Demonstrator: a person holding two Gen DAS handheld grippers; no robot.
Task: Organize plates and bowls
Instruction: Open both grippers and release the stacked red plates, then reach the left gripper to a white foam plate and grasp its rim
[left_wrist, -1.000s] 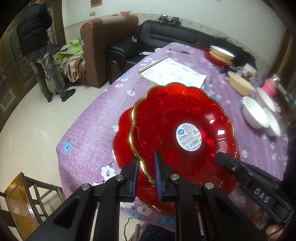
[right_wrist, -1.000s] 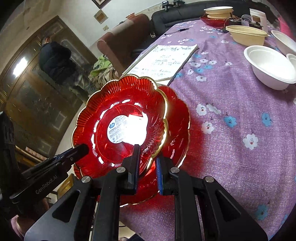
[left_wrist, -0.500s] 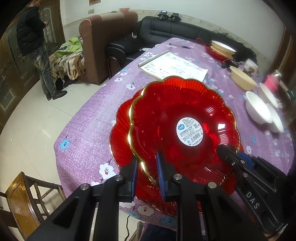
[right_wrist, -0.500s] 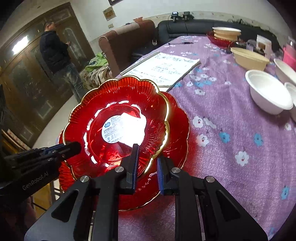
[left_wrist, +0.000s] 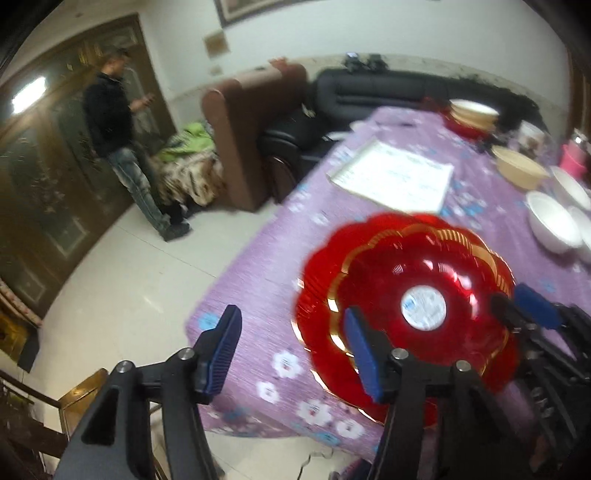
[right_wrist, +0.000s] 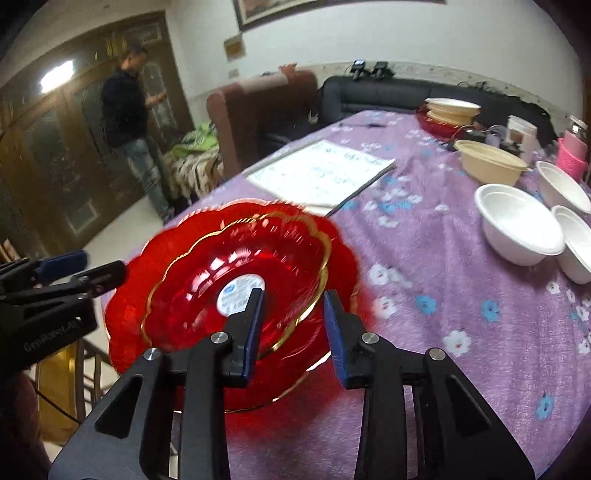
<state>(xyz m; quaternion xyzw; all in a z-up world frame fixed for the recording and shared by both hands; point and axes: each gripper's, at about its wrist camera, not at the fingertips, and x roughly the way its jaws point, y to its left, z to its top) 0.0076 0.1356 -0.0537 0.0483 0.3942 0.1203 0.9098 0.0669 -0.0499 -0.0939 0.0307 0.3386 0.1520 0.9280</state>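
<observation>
A red scalloped plate with a gold rim and a white sticker (left_wrist: 421, 291) (right_wrist: 236, 280) lies stacked on a larger red plate (left_wrist: 317, 266) (right_wrist: 140, 295) at the near corner of the purple table. My left gripper (left_wrist: 291, 350) is open, drawn back to the plates' left edge. My right gripper (right_wrist: 295, 325) is open, its jaws on either side of the top plate's rim without gripping it. Each gripper shows in the other's view: the right gripper (left_wrist: 532, 310) and the left gripper (right_wrist: 70, 269).
White bowls (right_wrist: 517, 221) (left_wrist: 554, 221) and a beige bowl (right_wrist: 487, 162) stand at the right. A white paper pad (right_wrist: 321, 173) lies behind the plates. More stacked dishes (right_wrist: 450, 110) sit at the far end. A man (left_wrist: 118, 147), sofas and a wooden chair (left_wrist: 44, 406) stand off the table.
Both grippers have opened and let go of the top red plate, which now lies on the larger plate. Both grippers have pulled back and tilted up.
</observation>
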